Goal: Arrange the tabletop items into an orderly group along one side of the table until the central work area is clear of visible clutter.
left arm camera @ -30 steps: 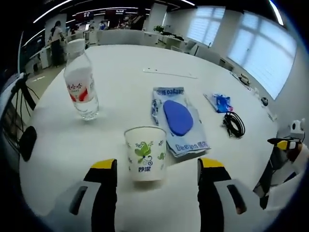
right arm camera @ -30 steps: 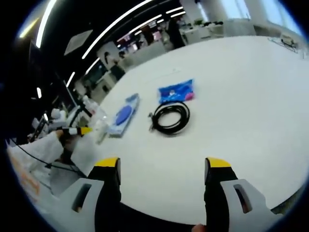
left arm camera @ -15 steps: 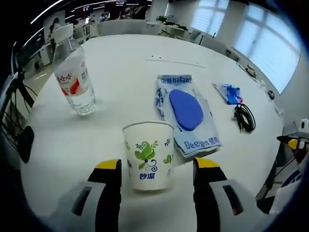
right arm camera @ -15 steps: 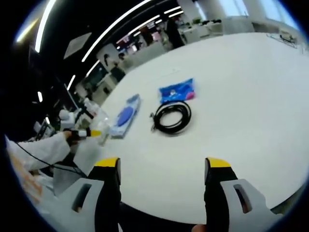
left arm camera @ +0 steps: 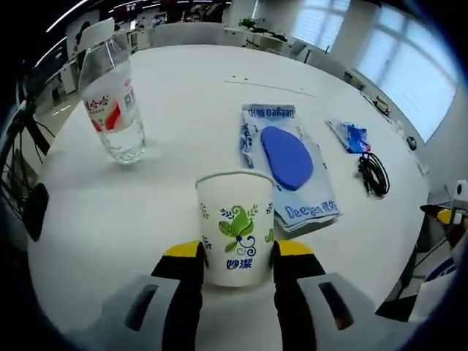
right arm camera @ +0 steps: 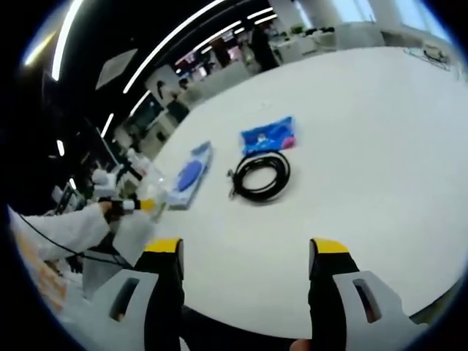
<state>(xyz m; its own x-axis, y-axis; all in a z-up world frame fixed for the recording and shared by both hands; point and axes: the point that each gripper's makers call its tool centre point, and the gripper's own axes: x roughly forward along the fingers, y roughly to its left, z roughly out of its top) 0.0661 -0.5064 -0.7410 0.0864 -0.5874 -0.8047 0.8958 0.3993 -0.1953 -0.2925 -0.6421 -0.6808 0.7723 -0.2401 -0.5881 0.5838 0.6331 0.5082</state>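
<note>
1. Office space with windows and desks lies behind the wide white surface I am working over.
2. My left gripper has its jaws narrowed onto the lower wall of the paper cup, one on each side, touching or very nearly so.
3. I judge the cup light, thin-walled and easy to crush or tip, so a gentle squeeze low on the body suits it, not the rim.
4. Just beyond stand the water bottle, likely heavier, and the flat wipes packet, soft and floppy.
5. My right gripper hangs with jaws wide and empty, facing the coiled black cable and a small blue packet.
</note>
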